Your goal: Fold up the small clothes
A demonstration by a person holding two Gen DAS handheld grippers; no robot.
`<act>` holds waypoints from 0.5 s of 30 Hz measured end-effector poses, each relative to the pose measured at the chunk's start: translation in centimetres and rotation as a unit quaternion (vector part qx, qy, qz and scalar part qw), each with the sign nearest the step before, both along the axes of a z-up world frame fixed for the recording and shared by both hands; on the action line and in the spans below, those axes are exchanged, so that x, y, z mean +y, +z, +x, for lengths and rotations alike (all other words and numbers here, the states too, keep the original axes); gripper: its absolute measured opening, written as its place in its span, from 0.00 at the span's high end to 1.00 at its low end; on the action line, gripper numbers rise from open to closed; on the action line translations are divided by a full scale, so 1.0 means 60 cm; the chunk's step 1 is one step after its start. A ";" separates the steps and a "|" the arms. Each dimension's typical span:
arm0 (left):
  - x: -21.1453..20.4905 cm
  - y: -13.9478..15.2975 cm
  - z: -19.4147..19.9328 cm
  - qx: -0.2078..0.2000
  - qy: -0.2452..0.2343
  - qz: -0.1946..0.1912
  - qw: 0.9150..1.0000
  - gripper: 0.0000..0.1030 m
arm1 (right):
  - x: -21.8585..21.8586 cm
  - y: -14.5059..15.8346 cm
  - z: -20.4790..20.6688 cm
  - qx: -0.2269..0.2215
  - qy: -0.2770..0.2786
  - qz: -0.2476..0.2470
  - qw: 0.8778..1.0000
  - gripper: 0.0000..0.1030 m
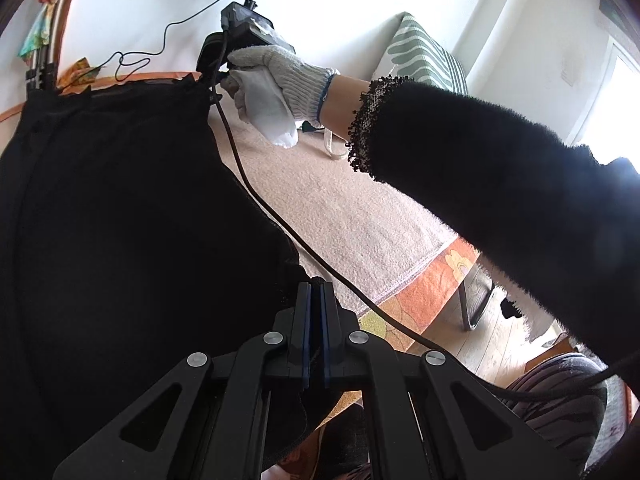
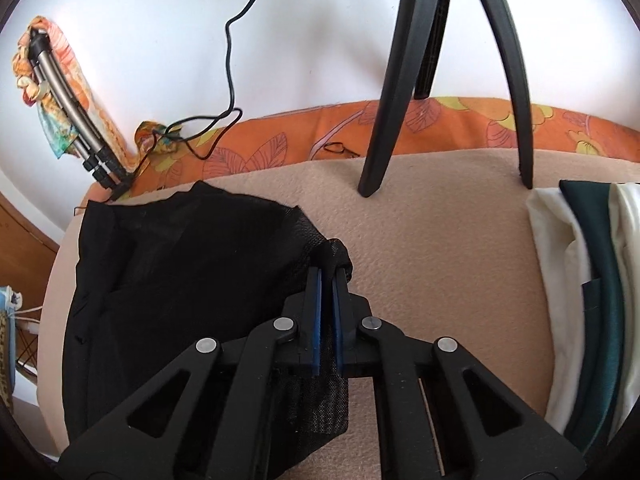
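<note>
Closest in, on the right wrist view: right gripper clamped down on the near right corner of the black garment, mesh fabric pinched between the blue pads and a flap hanging under the jaws. Rest of the garment spread out to the left of that grip, lying flat on the beige blanket, far edge running roughly left-right toward the orange flowered cloth.

Over on the left wrist view: left gripper also closed tight on a black edge, looks like the opposite near corner, with the bulk of the garment filling everything left and ahead of it. Gloved hand out front holding the other tool, black fuzzy sleeve crossing the frame.

So basically both corners of one side pinched, neither hand obviously nearer to the middle. Long axis hard to call for sure from fisheye, but seems to run away from the grippers toward the far edge. Probably next: lift and carry this held edge over toward the far one for a fold.

Further back: tripod legs standing on the blanket, folded stack of white and dark green cloth off to the right, well apart from the garment.
</note>
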State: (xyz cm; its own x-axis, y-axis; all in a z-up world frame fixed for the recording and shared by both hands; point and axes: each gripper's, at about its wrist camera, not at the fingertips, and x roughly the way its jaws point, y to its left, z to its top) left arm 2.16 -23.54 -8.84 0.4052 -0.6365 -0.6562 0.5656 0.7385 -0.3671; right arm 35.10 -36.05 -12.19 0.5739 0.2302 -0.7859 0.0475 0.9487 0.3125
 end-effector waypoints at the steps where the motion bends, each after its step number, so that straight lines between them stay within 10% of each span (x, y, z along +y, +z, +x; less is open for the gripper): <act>1: 0.004 0.000 -0.002 0.000 0.002 -0.002 1.000 0.97 | -0.005 0.010 0.000 -0.002 -0.007 0.006 1.000 0.95; 15: 0.082 0.008 -0.014 0.012 0.051 -0.038 0.998 0.98 | 0.118 0.116 0.011 -0.001 0.027 -0.135 0.991 0.95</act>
State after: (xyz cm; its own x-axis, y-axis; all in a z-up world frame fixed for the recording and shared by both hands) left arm 1.29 -18.63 -8.39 0.4559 -0.6401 -0.6184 0.4787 0.7621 -0.4360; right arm 35.78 -29.00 -5.22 0.5684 0.0422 -0.8217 -0.0056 0.9989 0.0474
